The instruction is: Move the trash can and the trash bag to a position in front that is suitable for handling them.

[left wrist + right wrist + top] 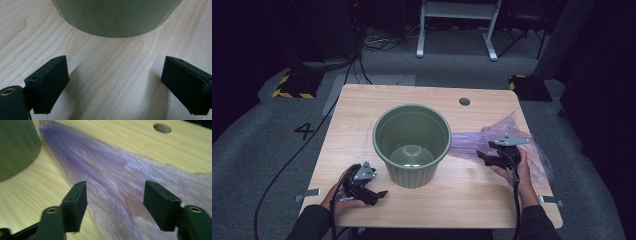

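One green ribbed bucket (412,145) stands upright near the middle of a light wooden table (362,107), w/ nothing visible inside but a pale sheen on its floor. One thin purple plastic bag (492,140) lies flat to the bucket's right, its narrow end reaching to the bucket's side, its wide end spreading toward the table's right edge; whether it touches the bucket can't be told. A person's two hands come in from the near edge, each w/ one black gripper. The left gripper (379,194), held low at the bucket's front left, has its jaws spread wide over bare wood in the left gripper view, w/ the bucket's wall (115,17) just ahead and nothing between them. The right gripper (482,157) sits over the bag; in the right gripper view its jaws stand apart above the purple film (117,177), which is blurred there, so contact can't be judged. One round hole (464,101) marks the table's far right area. Beyond the table: grey carpet, a "4" (304,131) on the floor, two yellow-and-black striped blocks (294,85), cables, and a white frame's legs (457,30), its top cut off by the frame edge; the background is too dark to make out.
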Tool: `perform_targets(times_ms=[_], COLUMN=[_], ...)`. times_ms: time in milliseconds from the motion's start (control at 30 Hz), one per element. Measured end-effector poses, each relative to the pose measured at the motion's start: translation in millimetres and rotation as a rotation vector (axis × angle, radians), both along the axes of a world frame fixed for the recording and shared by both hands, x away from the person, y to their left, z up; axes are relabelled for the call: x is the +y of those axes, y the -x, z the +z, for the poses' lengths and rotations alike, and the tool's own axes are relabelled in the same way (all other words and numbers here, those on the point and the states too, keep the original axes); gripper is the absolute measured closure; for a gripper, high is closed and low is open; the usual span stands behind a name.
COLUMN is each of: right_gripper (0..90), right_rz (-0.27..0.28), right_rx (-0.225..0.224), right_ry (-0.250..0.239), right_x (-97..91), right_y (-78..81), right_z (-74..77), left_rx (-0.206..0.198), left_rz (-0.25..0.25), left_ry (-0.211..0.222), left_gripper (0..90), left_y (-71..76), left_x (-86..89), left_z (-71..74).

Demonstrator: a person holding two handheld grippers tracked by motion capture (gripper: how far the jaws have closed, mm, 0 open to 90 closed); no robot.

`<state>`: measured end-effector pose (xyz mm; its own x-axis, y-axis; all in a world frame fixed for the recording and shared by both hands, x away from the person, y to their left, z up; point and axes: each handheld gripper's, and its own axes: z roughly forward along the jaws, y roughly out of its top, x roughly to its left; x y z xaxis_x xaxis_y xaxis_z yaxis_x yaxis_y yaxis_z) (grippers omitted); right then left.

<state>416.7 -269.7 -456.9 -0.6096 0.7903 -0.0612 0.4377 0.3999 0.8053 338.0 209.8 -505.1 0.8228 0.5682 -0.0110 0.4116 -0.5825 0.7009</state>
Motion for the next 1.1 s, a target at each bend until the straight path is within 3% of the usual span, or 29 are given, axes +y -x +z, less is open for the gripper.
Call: perform_targets(times_ms=[33, 100, 300, 433, 733, 867, 933, 967, 1033, 1067, 1100], right_gripper=[25.8, 23.8, 26.0, 26.0, 32.3, 40.0, 52.9, 52.9, 63.8, 63.8, 71.3], right_rz=[-0.022, -0.031, -0.028, -0.051, -0.039, -0.042, -0.042, -0.042, -0.053, -0.053, -0.06], right_rx=[-0.02, -0.019, 0.076, 0.104, 0.156, 0.139, 0.125, 0.125, 0.12, 0.12, 0.122], right_ry=[0.002, 0.01, 0.036, 0.037, 0.019, 0.018, 0.009, 0.009, -0.001, -0.001, -0.003], right_x=[4.5, 8.7, 11.7, 10.1, 8.9, 9.3, 9.4, 9.4, 8.8, 8.8, 8.0], right_y=[-1.9, -7.0, -29.5, -37.6, -44.5, -43.4, -40.9, -40.9, -39.4, -39.4, -38.9], right_z=[2.3, 0.4, -18.3, -27.7, -39.9, -41.2, -41.5, -41.5, -41.6, -41.6, -41.1], left_rx=[0.0, 0.001, 0.0, -0.001, -0.001, -0.002, -0.004, -0.004, -0.002, -0.002, -0.002], left_rz=[0.0, -0.001, -0.001, -0.001, 0.006, 0.012, 0.017, 0.017, 0.023, 0.023, 0.023], left_ry=[0.0, 0.0, 0.0, 0.0, 0.002, 0.001, -0.003, -0.003, -0.002, -0.002, -0.002], left_gripper=[7.2, 7.2, 7.2, 7.2, 7.7, 7.9, 7.9, 7.9, 7.9, 7.9, 7.9], left_y=[0.0, -0.1, -0.1, 0.0, 1.5, 3.0, 4.2, 4.2, 5.1, 5.1, 5.0], left_x=[0.0, 0.0, 0.0, -0.1, 0.0, 0.4, 1.0, 1.0, 1.0, 1.0, 1.0], left_z=[0.0, 0.0, 0.0, 0.0, 0.0, 0.0, 0.2, 0.2, 0.2, 0.2, 0.2])
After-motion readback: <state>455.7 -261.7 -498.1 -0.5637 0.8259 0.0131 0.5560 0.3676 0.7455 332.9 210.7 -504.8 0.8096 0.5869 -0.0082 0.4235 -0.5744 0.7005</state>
